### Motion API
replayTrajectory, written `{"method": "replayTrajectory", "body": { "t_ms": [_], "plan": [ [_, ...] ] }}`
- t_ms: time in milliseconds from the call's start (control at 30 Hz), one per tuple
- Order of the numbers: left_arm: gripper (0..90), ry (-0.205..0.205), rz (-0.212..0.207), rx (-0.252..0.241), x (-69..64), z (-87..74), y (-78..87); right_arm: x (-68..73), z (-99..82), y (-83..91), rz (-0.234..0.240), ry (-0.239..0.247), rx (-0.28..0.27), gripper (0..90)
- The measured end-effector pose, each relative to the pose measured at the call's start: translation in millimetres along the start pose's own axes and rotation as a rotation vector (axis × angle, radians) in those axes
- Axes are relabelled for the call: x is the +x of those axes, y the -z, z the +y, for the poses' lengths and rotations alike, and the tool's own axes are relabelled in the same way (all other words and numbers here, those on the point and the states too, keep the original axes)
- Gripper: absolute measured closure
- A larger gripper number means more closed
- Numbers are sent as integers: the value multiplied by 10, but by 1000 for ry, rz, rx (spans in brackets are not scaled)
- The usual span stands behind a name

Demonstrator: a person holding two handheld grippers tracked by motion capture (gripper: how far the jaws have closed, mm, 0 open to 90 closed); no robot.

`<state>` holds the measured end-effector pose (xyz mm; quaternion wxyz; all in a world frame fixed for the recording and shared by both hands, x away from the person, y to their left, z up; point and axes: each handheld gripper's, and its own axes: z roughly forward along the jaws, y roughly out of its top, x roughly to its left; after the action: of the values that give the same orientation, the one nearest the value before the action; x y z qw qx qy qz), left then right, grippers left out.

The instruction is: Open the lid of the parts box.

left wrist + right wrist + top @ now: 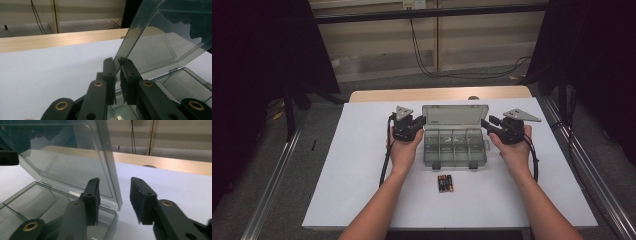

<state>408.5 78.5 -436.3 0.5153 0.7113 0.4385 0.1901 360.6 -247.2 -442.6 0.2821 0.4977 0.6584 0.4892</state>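
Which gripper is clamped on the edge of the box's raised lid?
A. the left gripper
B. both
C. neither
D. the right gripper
A: in the left gripper view the left gripper has its jaws pinched on the lid edge, while the right gripper stands open around the lid's other side edge.

The setting is a lab or recording booth, not a home. A worktop [362,165] under a plain white sheet stands on grey carpet [267,165]. Black curtains [257,60] close off both sides. Metal rails [274,180] run along the floor left and right of the worktop. A dark bar [427,12] crosses overhead at the back. Black cables [422,55] hang down the pale panelled wall [377,45] and trail across the floor. A wooden board [437,93] edges the far side of the worktop. Lighting is dim and falls on the worktop.
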Motion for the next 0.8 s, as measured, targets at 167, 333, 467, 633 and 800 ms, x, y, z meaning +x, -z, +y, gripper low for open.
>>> {"method": "replayTrajectory", "body": {
  "t_ms": [167,333,467,633,800],
  "plan": [
    [829,12,-5,1,23,9,-20,32,31,-29,-35,-8,-14,707],
    [830,21,-7,-2,35,15,-37,31,90,-52,-38,-38,-39,785],
    [832,28,-6,0,43,26,-54,74,135,-90,-63,-18,-31,821],
    [836,29,-4,-8,58,32,-89,63,141,-114,-81,-34,-29,860],
    [823,35,1,1,82,10,-145,71,168,-136,-93,-42,-17,868]
  ]
}}
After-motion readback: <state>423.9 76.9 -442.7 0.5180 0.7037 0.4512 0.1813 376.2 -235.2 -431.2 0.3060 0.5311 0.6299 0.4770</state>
